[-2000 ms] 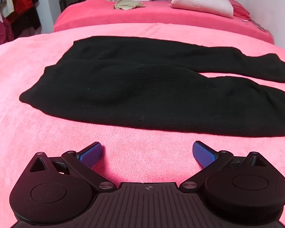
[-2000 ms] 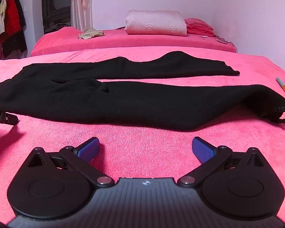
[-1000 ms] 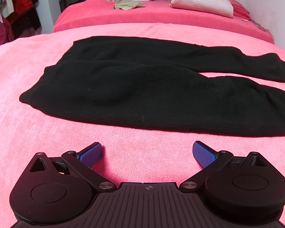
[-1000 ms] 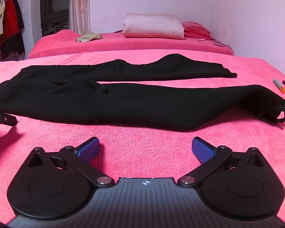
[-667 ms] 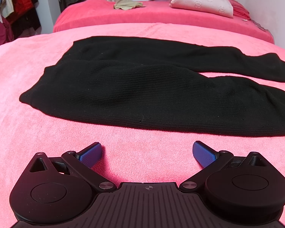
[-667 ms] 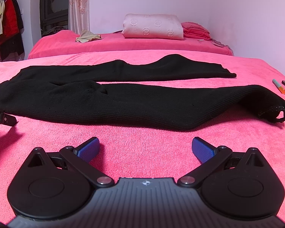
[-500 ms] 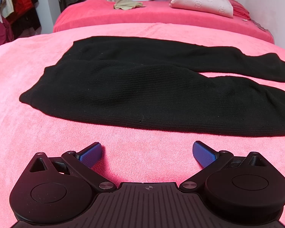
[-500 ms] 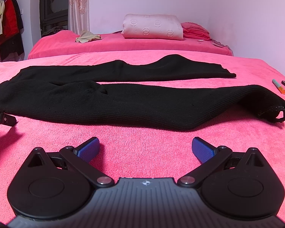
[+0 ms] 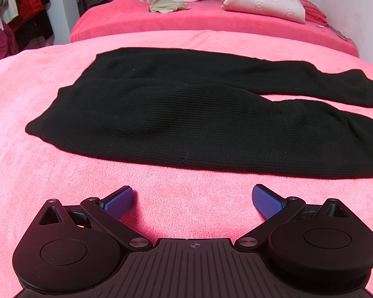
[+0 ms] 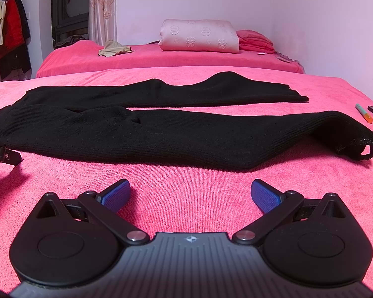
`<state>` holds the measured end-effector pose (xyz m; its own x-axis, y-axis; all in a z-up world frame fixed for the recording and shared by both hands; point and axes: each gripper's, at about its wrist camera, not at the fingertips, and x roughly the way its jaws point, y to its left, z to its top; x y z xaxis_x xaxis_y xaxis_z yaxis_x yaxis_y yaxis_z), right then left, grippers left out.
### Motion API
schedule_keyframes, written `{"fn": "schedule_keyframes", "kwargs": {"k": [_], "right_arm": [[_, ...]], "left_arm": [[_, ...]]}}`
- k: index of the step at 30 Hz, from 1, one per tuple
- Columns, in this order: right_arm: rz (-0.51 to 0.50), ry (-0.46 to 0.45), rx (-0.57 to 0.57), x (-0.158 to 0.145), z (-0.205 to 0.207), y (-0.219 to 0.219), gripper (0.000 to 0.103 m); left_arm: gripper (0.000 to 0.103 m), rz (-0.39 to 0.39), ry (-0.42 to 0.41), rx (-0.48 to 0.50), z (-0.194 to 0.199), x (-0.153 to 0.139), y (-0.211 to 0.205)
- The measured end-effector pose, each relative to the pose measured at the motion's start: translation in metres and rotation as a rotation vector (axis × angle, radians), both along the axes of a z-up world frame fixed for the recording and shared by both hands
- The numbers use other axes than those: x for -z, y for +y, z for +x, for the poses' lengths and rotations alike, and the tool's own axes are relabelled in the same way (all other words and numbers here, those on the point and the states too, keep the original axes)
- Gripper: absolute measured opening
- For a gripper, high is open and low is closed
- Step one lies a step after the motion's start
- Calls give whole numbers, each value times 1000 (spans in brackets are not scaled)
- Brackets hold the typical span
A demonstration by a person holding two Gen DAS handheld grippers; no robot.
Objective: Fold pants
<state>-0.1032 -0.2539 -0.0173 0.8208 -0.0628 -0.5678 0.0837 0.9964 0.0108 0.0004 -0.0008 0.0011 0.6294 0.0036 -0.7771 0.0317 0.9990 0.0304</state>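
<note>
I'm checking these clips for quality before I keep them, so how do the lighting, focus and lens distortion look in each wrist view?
Left wrist view: even light, sharp knit ribs on the black pants, fisheye bowing the pink bedspread edge, soft shadow under the open left gripper. Right wrist view: a purplish cast on the wall, dark vignette in the corners, sharp focus on the open right gripper.

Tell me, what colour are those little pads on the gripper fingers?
Blue. The pads show best in the right wrist view, set on black arms.
</note>
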Motion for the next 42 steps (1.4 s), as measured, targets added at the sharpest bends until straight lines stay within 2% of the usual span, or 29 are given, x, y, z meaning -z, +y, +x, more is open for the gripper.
{"fn": "schedule_keyframes", "kwargs": {"k": [18, 21, 23, 26, 28, 37, 42], "right_arm": [[12, 17, -12, -3, 3, -4, 103], [58, 32, -40, -6, 7, -14, 103], [124, 24, -57, -9, 8, -28, 103], [213, 9, -53, -10, 8, -45, 103], [238, 2, -52, -10, 9, -49, 103], [42, 22, -76, -1, 7, -13, 103], [61, 34, -99, -2, 9, -17, 103]], "left_arm": [[103, 1, -5, 5, 0, 0, 0], [103, 0, -17, 21, -3, 0, 1], [103, -1, -26, 32, -4, 1, 3], [103, 0, -34, 38, -5, 1, 3], [103, 4, -35, 37, -5, 1, 2], [103, 4, -31, 36, -5, 1, 3], [103, 5, -25, 37, -4, 0, 3]]}}
